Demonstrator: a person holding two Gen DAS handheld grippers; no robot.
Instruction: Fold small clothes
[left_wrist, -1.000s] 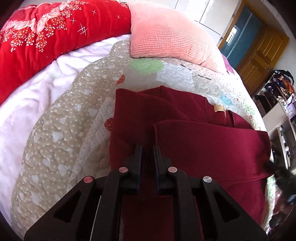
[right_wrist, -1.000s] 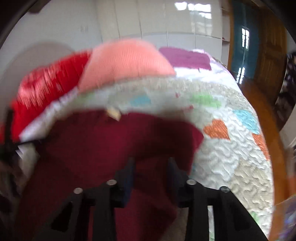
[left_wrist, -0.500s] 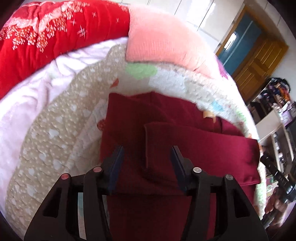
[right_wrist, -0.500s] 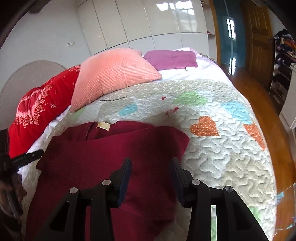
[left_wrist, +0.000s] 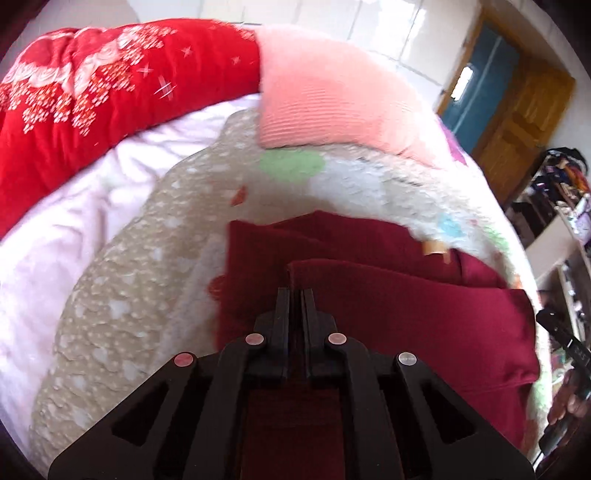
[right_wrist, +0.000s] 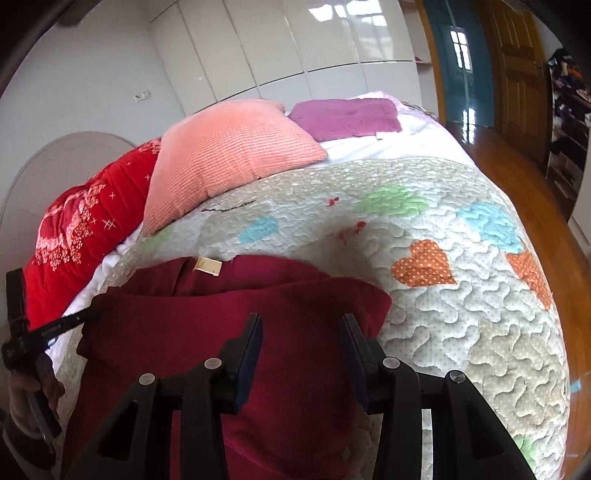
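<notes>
A dark red garment (left_wrist: 406, 314) lies partly folded on the quilted bedspread (left_wrist: 129, 314), its tan label (left_wrist: 434, 248) near the far edge. My left gripper (left_wrist: 294, 293) is shut, its fingertips pinching the left edge of the upper folded layer. In the right wrist view the same garment (right_wrist: 184, 332) fills the lower left, with the label (right_wrist: 208, 266) at its top. My right gripper (right_wrist: 301, 328) hovers open over the garment's right part, the cloth below its fingers and not pinched. The left tool (right_wrist: 55, 326) and the hand holding it show at the left edge.
A peach pillow (right_wrist: 221, 158), a red floral blanket (right_wrist: 81, 229) and a purple pillow (right_wrist: 347, 114) lie at the head of the bed. Bare quilt (right_wrist: 461, 332) extends to the right of the garment. Wooden floor (right_wrist: 535, 184) and cluttered shelves (left_wrist: 565, 206) lie beyond the bed's edge.
My left jaws opened wide and then shut again on the folded layer's edge. My right jaws widened a little, and its view went from blurred to steady.
</notes>
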